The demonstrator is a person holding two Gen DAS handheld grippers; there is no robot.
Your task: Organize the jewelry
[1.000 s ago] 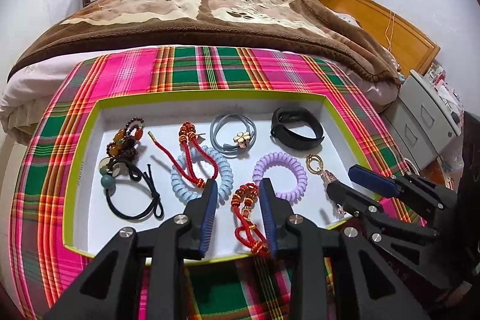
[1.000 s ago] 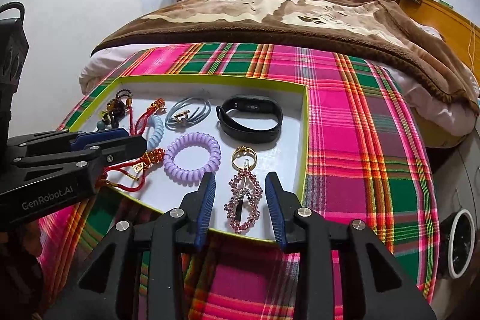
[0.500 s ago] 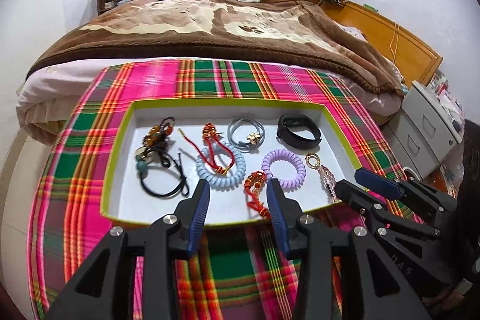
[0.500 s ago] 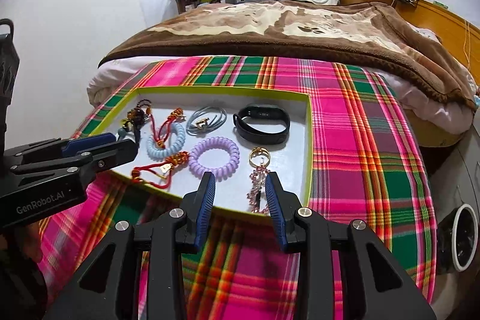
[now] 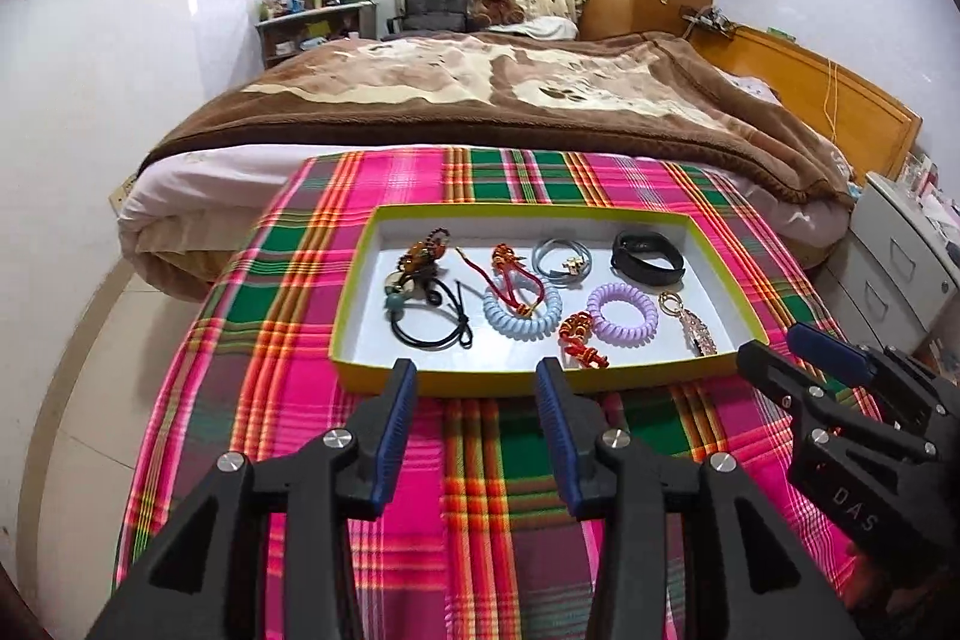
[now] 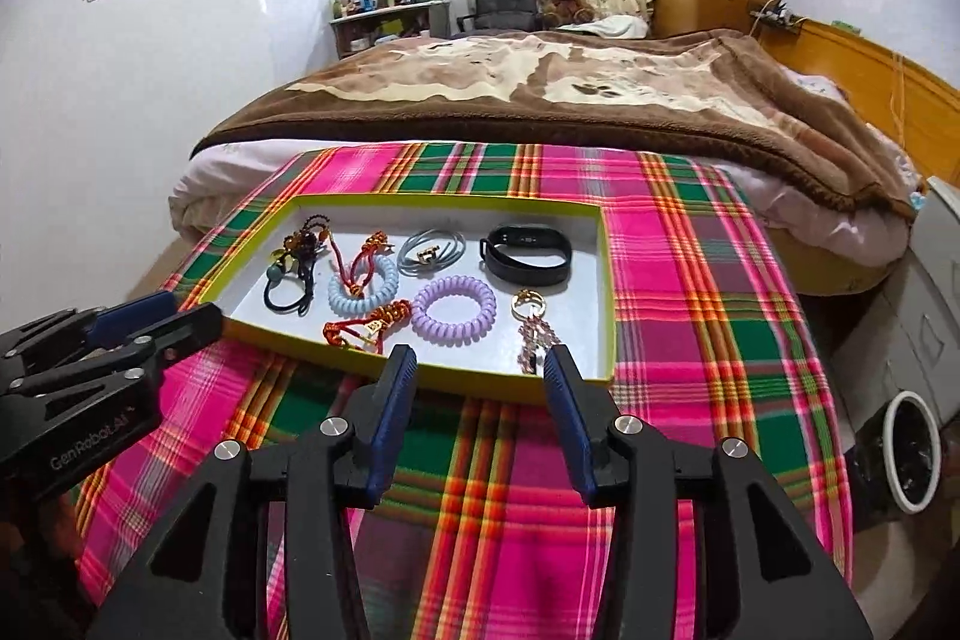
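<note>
I see left gripper [image 5: 477,373] and right gripper [image 6: 480,358] fingers wide, just opened, empty; tray [image 5: 540,381] ahead of both.

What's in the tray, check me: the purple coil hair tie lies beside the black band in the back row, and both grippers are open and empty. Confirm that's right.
One detail is wrong. The purple coil hair tie lies in the front row, nearer the camera than the black band, as the right wrist view shows. The rest holds: the left gripper and right gripper are open and empty.
</note>
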